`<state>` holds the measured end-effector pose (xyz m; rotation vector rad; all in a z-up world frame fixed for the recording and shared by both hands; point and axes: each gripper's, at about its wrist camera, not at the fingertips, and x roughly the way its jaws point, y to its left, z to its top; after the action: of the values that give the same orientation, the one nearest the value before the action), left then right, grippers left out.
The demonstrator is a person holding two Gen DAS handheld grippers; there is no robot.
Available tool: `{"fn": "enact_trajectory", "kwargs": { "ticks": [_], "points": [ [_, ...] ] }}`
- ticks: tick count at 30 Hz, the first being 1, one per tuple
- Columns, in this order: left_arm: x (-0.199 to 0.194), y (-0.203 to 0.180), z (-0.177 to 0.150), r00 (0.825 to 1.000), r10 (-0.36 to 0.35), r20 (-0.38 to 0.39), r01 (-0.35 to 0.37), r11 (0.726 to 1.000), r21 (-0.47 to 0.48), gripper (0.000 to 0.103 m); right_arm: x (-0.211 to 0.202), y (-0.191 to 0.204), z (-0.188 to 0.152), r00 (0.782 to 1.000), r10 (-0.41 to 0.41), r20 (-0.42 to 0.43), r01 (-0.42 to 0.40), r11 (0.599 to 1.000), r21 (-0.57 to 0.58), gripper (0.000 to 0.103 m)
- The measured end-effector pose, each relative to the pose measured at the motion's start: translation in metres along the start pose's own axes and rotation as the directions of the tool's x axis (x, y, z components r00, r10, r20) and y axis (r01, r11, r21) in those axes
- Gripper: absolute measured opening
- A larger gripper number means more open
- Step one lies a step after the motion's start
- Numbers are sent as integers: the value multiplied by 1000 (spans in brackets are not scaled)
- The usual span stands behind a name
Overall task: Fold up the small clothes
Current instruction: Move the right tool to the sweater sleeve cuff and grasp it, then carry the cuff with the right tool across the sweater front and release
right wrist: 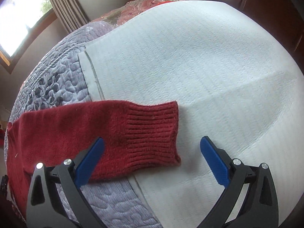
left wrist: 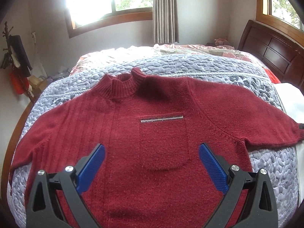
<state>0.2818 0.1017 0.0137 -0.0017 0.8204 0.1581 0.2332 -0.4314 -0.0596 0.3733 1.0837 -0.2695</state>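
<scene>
A dark red knitted sweater (left wrist: 161, 114) lies spread flat, front up, on the bed, both sleeves stretched out to the sides and a chest pocket (left wrist: 163, 144) with a sparkly strip in the middle. My left gripper (left wrist: 152, 150) hovers open above the sweater's lower body, its blue pads either side of the pocket. In the right wrist view the sweater's sleeve (right wrist: 85, 133) ends in a ribbed cuff (right wrist: 153, 133) that rests on a white cloth. My right gripper (right wrist: 152, 144) is open over that cuff, holding nothing.
The bed carries a lavender quilted bedspread (left wrist: 171, 64) and a white textured cloth (right wrist: 209, 66) on its right side. A dark wooden headboard (left wrist: 275, 51) stands at the right. A coat rack (left wrist: 15, 60) stands at the left wall. Windows and a curtain (left wrist: 165, 11) lie behind.
</scene>
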Motion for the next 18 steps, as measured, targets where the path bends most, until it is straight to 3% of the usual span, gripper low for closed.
{"fn": "enact_trajectory", "kwargs": {
  "ticks": [2, 3, 5, 7, 8, 9, 10, 13, 18],
  "points": [
    [6, 5, -1, 1000, 15, -8, -15, 1000, -3, 99, 1, 1, 3, 1000, 8, 9, -8, 1000, -3, 93],
    [8, 7, -1, 1000, 21, -11, -21, 1000, -4, 99, 2, 2, 5, 1000, 7, 7, -7, 1000, -4, 80],
    [12, 12, -2, 999, 32, -14, -32, 999, -10, 99, 6, 4, 6, 1000, 12, -10, -12, 1000, -4, 65],
    [15, 17, -1, 999, 41, -16, -41, 999, -16, 99, 8, 5, 9, 1000, -7, -10, 7, 1000, -14, 61],
    [16, 19, -1, 999, 45, -18, -46, 999, -17, 99, 8, 7, 10, 999, -33, -9, 33, 999, -27, 45],
    [17, 22, -2, 999, 48, -20, -48, 999, -18, 99, 10, 8, 11, 998, -62, -13, 61, 997, -37, 22],
    [17, 24, -2, 999, 50, -20, -50, 999, -17, 99, 11, 8, 11, 997, -77, -20, 76, 996, -38, 11],
    [17, 35, -6, 997, 74, -16, -74, 997, -6, 99, 3, 7, 10, 998, -56, 1, 56, 998, -32, 10],
    [16, 62, -13, 994, 105, -25, -105, 994, -17, 99, -37, 37, -2, 996, -26, 81, 35, 993, -110, 9]
  ]
}}
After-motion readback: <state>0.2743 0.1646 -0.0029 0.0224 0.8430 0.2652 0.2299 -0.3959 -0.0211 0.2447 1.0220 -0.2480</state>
